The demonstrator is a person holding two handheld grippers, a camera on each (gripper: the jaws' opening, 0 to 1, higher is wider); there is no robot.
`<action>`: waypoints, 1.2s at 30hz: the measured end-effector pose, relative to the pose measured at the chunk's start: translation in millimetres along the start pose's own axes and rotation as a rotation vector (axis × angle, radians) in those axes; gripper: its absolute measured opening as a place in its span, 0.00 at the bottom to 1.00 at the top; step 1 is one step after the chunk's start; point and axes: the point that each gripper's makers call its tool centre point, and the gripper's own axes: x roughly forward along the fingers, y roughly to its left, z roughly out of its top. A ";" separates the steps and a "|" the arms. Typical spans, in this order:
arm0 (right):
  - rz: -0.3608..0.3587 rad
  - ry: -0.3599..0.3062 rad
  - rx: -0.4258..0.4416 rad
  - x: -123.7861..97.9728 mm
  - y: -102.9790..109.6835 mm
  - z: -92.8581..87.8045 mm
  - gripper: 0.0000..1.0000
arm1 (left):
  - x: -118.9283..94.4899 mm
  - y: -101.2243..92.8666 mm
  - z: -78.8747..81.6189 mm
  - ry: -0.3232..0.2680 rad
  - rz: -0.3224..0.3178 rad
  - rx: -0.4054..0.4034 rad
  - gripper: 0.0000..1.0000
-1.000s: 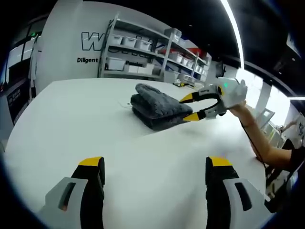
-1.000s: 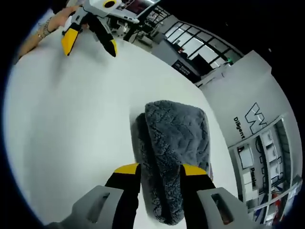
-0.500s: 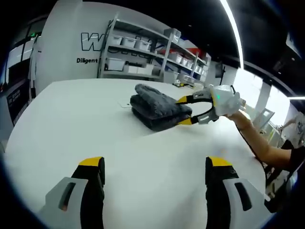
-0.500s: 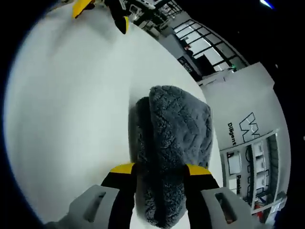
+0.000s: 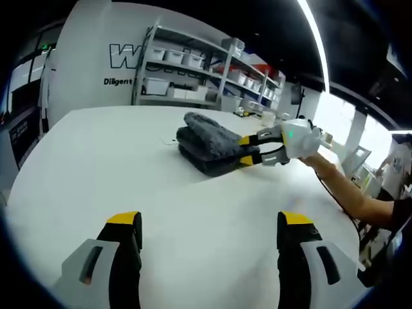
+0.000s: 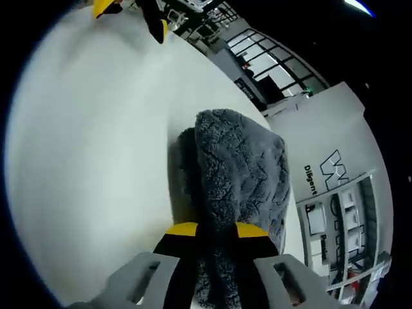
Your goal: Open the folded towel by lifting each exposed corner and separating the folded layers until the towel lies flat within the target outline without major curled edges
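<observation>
A grey fluffy folded towel lies on the white table, toward its far side. My right gripper comes in from the right and its yellow-tipped jaws pinch the towel's near end. In the right gripper view the towel runs up between the jaws of my right gripper, which press on its upper layers. My left gripper hangs open over bare table, well short of the towel, with nothing between its jaws. The left gripper also appears at the top of the right gripper view, far from the towel.
A person's forearm reaches in from the right behind the right gripper. Metal shelving with white bins stands beyond the table's far edge, next to a white wall with lettering. Bare tabletop surrounds the towel.
The right gripper's jaws have drawn together on the towel's end; a second ago they stood wider around it. The left gripper has stayed still and open.
</observation>
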 end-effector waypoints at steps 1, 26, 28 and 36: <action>0.002 -0.001 0.008 -0.2 0.3 0.0 0.14 | 0.3 0.1 -0.1 0.001 -0.001 -0.001 0.85; 0.273 0.012 0.008 -45.3 39.7 16.2 0.12 | 1.5 -3.1 -1.7 0.006 -0.013 -0.006 0.85; 0.300 0.011 0.026 -49.7 43.4 18.1 0.12 | 2.1 -3.4 -3.8 0.016 -0.013 -0.002 0.85; 0.400 0.024 -0.024 -64.7 56.5 29.0 0.12 | 3.2 -2.0 -4.9 0.028 -0.011 0.008 0.85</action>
